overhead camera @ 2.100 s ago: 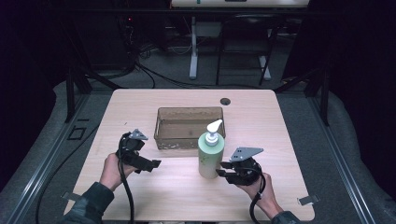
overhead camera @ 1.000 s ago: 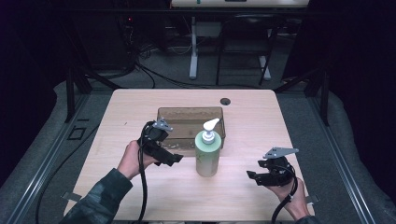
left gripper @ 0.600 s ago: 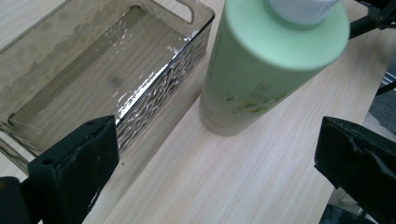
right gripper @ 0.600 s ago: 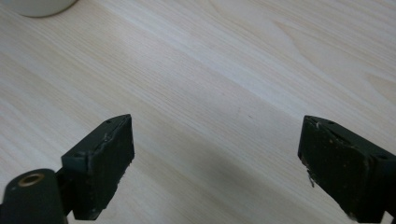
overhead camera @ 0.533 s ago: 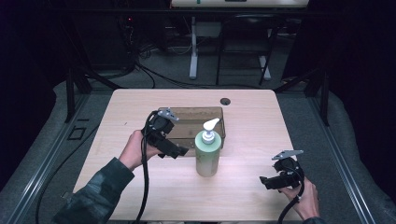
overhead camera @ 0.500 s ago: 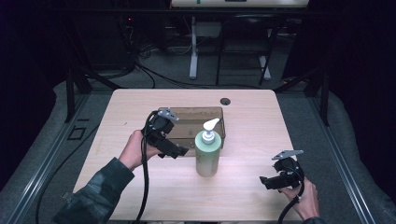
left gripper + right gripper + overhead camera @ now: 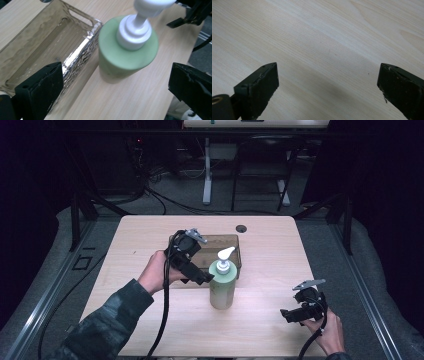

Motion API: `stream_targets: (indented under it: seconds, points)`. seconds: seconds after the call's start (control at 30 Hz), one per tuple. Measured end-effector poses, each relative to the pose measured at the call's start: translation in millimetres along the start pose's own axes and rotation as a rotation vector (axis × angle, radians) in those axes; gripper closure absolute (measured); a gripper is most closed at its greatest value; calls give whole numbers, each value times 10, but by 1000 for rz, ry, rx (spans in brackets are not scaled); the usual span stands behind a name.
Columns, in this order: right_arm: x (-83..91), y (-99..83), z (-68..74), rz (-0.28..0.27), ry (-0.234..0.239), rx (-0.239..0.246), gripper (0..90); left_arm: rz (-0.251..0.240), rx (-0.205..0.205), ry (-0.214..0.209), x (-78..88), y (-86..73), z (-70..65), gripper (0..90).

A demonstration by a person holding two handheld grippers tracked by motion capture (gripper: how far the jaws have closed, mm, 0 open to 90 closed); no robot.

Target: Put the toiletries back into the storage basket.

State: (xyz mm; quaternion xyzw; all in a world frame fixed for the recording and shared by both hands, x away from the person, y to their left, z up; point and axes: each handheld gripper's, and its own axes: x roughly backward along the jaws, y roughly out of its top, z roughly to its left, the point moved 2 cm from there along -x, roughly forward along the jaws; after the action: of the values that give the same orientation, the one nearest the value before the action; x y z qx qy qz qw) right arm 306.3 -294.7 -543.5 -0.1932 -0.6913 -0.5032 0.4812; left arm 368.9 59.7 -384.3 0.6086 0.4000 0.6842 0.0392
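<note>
While the left gripper [image 7: 207, 279] hovers at the pump bottle [image 7: 223, 285], its jaws stand wide apart and grip nothing; in the left gripper view the bottle [image 7: 127, 50] sits between and beyond the two black jaws, with clear space on both sides, pads not pressing it. Bottle is pale green with a white pump head [image 7: 226, 254], upright on the wooden surface [image 7: 270, 250], near the middle, just in front of the clear plastic tray [image 7: 227, 242]. Whether bottle and tray touch, cannot tell; in the left gripper view the tray [image 7: 50, 45] lies close beside the bottle's base, ribbed wall, a cut-out handle at one end, empty inside. Left hand [image 7: 157, 272] wraps the gripper body above the tray's near-left part, grey plate on top, black cable trailing down toward the near edge, sleeve dark patterned. Right gripper [image 7: 287, 314] is well apart from the bottle, at the near-right corner of the surface, held low by the right hand [image 7: 327, 335]. Its jaws have just been opening and now stand released, wide, nothing between them; the right gripper view shows bare wood grain [image 7: 332, 50] between the two jaws. A small dark round hole [image 7: 241, 228] sits in the surface near the far edge, behind the tray. In the left gripper view the right gripper [image 7: 190, 15] shows as dark shapes at the upper right, past the bottle.
</note>
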Motion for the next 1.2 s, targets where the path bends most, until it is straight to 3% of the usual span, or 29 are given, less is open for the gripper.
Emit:
stream_targets:
  seconds: [0.27,0.53,0.67,0.77,0.8,0.83,1.0,1.03,1.1,1.2]
  points:
    - [5,-11,-45,0,-4,-10,37,20,-33,14,20,218,-68,1]
    - [37,16,-13,-21,-6,8,54,42,-57,-17,-90,453,-158,37]
    - [35,23,9,-22,1,18,54,60,-70,-20,-116,532,-170,114]
    - [41,24,2,-24,-2,21,56,72,-75,-13,-134,578,-179,228]
    - [41,24,2,-24,-2,21,56,73,-80,-12,-137,591,-180,228]
    - [42,24,-1,-25,-5,23,60,70,-79,-20,-145,600,-181,292]
    - [29,19,18,-23,-2,27,64,84,-85,-14,-209,629,-188,345]
    - [28,24,21,-22,-4,34,66,87,-86,-15,-218,636,-188,406]
    - [31,25,21,-21,-7,37,70,89,-87,-7,-244,649,-189,415]
    - [39,25,36,-20,-5,38,79,105,-103,-2,-293,664,-220,517]
